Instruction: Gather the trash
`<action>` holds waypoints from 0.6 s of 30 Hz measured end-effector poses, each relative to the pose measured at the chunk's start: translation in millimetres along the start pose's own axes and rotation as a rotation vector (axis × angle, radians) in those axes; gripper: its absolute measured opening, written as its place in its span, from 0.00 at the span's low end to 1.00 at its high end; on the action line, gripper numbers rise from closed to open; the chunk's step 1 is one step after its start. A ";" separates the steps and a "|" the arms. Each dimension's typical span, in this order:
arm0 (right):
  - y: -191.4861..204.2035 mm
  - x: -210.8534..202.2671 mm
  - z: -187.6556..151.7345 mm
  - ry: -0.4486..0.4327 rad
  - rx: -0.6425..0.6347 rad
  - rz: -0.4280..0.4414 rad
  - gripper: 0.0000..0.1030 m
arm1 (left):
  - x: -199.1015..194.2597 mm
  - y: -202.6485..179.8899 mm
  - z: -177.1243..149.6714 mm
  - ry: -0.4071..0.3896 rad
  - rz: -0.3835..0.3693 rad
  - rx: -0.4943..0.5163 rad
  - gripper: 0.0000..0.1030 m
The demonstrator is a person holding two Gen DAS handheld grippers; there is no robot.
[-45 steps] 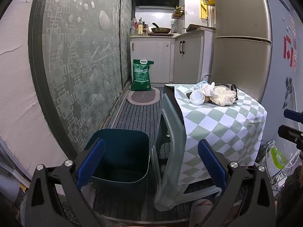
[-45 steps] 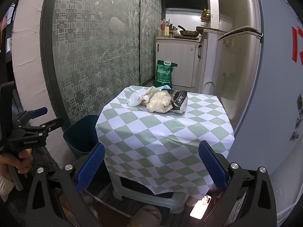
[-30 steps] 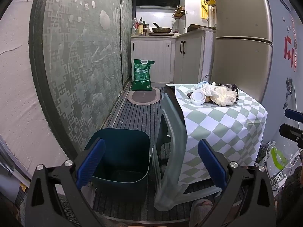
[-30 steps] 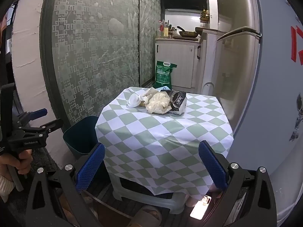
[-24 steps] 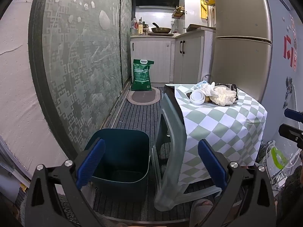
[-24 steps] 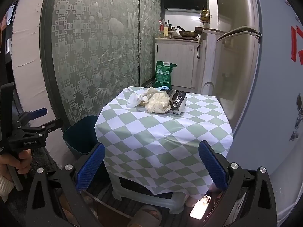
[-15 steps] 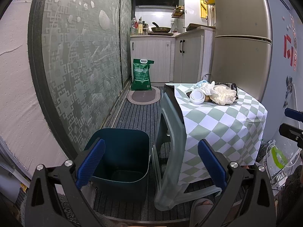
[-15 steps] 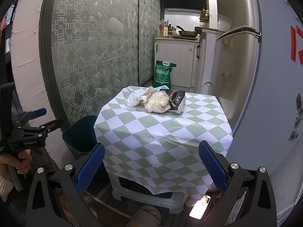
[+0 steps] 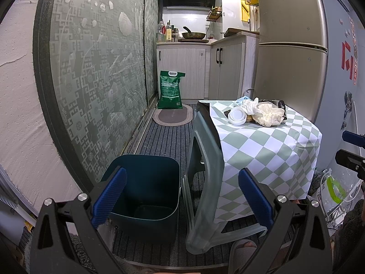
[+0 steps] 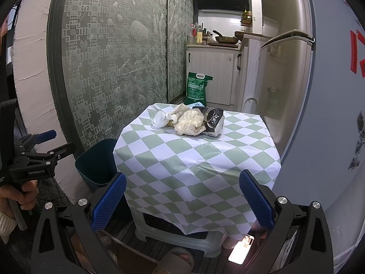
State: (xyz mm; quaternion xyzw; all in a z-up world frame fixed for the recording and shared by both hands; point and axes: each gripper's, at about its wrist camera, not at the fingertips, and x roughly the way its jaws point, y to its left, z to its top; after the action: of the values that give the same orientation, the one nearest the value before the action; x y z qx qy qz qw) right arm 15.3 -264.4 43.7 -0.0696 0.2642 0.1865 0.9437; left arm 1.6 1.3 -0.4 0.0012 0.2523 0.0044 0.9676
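A narrow kitchen with patterned frosted glass panels (image 9: 95,73), a steel fridge (image 9: 289,52) and a ribbed floor mat (image 9: 164,141) holds a small plastic surface (image 10: 196,150) draped in a glossy green-and-white checked cloth. Near its far edge lies the trash pile (image 10: 191,122): crumpled cream wrappers, a round white lid, and a dark foil bag whose long axis runs left to right. A deep teal bin (image 9: 146,189) stands just beside the surface, mouth up. The left gripper (image 9: 182,194) and right gripper (image 10: 182,198) both hover with jaws wide apart, holding nothing.
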 end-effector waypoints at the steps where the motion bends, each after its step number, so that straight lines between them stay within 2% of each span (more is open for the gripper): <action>1: 0.2 0.1 0.0 0.000 0.000 -0.002 0.97 | 0.1 0.0 0.0 0.000 0.001 0.000 0.97; 18: -0.1 0.5 0.0 0.002 -0.003 -0.001 0.97 | 0.1 -0.1 0.0 0.001 0.001 0.001 0.97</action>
State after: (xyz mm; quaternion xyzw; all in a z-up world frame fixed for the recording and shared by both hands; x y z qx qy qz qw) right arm 15.7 -264.3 43.4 -0.0714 0.2649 0.1864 0.9434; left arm 1.7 1.2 -0.5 0.0018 0.2527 0.0049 0.9675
